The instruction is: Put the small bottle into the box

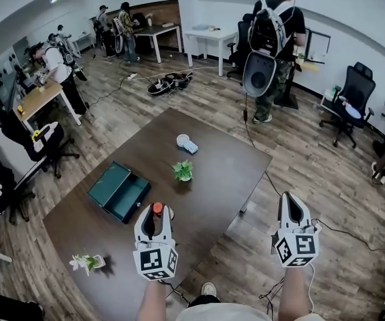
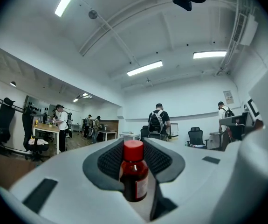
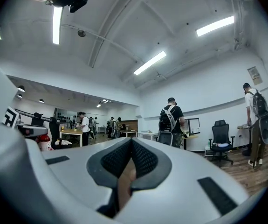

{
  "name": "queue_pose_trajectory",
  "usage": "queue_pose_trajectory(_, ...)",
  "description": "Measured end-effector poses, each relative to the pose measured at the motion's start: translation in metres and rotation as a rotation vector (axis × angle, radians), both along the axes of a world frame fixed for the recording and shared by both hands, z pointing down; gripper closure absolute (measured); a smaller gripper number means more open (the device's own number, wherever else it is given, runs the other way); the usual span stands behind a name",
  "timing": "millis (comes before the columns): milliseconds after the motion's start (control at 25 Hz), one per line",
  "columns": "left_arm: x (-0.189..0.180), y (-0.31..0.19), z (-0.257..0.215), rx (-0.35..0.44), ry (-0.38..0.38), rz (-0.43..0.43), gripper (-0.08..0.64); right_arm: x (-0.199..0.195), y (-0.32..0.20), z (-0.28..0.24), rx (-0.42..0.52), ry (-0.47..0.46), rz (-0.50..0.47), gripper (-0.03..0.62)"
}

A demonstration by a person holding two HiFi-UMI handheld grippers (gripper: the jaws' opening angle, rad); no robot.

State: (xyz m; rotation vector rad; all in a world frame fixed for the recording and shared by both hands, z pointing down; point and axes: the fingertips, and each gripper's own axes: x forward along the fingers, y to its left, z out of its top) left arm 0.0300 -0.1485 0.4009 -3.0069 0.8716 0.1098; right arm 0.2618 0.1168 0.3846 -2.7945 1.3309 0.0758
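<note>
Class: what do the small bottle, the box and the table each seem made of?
The small bottle: translucent dark red, glossy; glass or plastic. The box: flat matte teal panels; metal or plastic, unclear. The table: matte dark brown top; probably wood laminate.

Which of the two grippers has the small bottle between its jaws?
The left gripper: the red-capped bottle is clamped between its jaws. The right gripper has its jaws together, holding nothing.
</note>
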Motion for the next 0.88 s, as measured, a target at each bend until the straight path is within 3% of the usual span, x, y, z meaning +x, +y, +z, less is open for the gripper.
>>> queue_pose_trajectory(400, -0.057, -0.084, -0.004, 0.001, 0.007, -0.167, 0.430, -0.019, -0.134, -0.010, -0.001, 0.019, -0.189, 0.591)
queue_pose_trajectory(880, -0.145, -0.141, 0.000, -0.008, -0.023, -0.533, 0.430, -0.050, -0.311, -0.010, 0.011, 0.019, -0.580, 0.591)
